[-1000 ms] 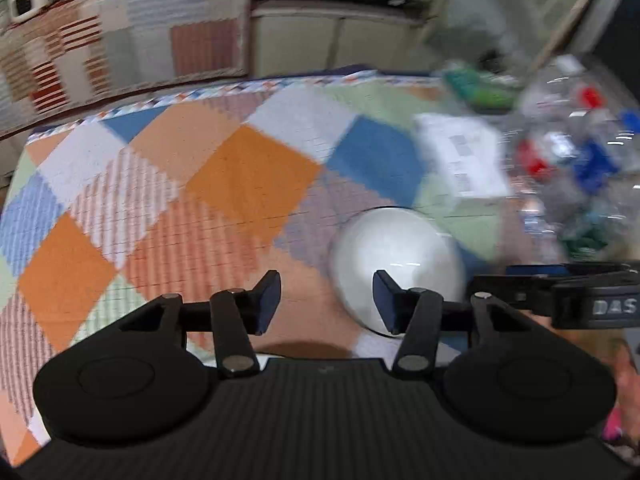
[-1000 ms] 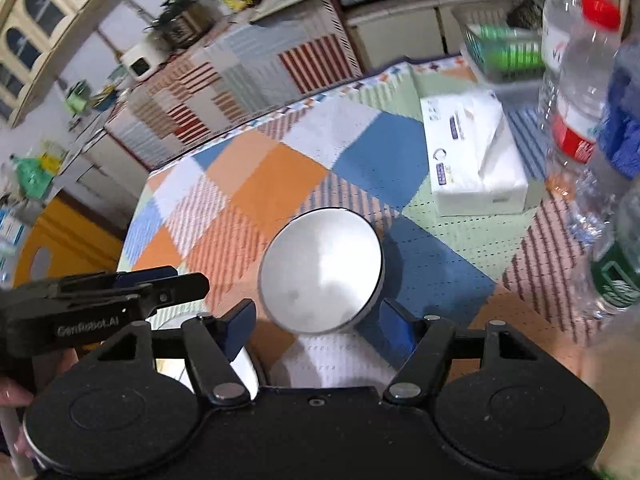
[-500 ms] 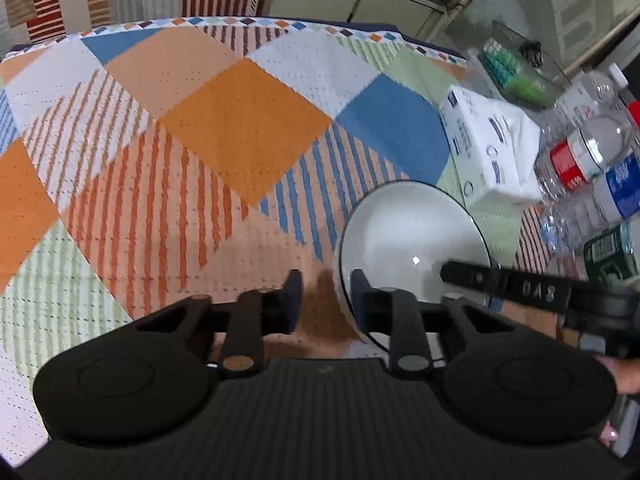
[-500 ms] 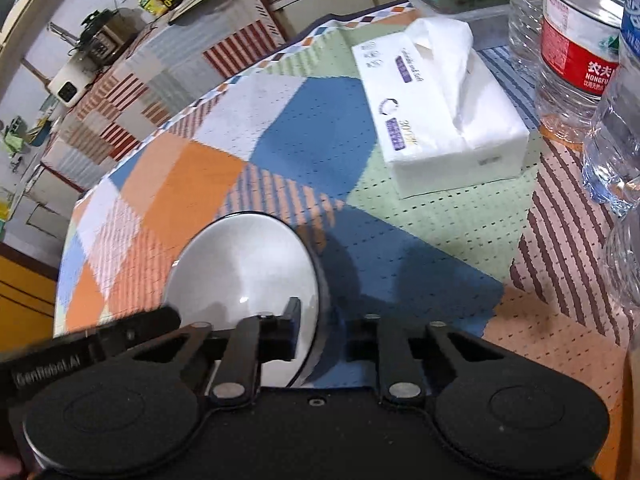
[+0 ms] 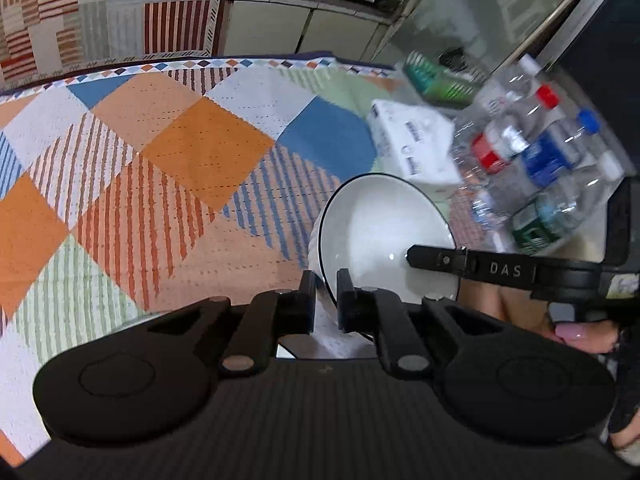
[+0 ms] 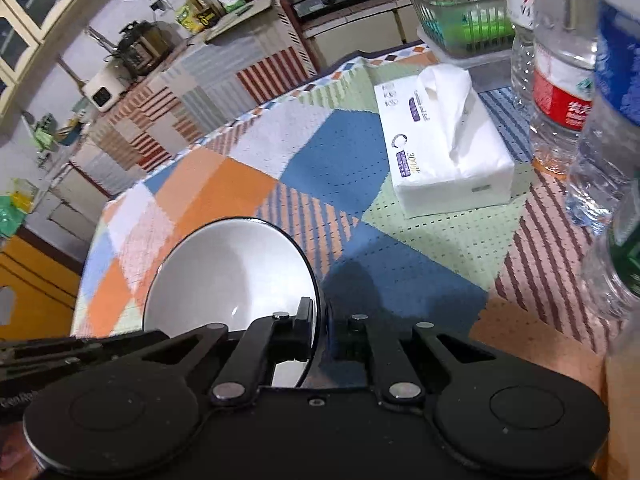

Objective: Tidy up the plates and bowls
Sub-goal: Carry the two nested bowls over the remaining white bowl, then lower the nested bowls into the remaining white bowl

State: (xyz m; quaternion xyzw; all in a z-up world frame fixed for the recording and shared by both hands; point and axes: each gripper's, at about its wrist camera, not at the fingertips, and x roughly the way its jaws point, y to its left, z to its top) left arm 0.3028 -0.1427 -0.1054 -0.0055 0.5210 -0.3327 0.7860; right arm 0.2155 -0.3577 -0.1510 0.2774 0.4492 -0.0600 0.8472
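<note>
A white bowl (image 5: 384,232) with a thin dark rim is held tilted above the patchwork tablecloth (image 5: 160,184). My left gripper (image 5: 323,300) is shut on its near left rim. My right gripper (image 6: 320,320) is shut on the bowl's (image 6: 232,272) right rim, one finger inside and one outside. The right gripper's finger (image 5: 472,266) shows across the bowl in the left wrist view. A glossy surface shows under the bowl at the table's near edge; I cannot tell what it is.
A white tissue pack (image 6: 440,144) lies on the cloth to the right. Several water bottles (image 6: 568,80) stand at the far right, with a green basket (image 6: 464,20) behind. A kitchen counter (image 6: 224,64) lies beyond the table.
Both grippers closed from open onto the bowl's opposite rims. The bowl has risen off the cloth and tilted between them.
</note>
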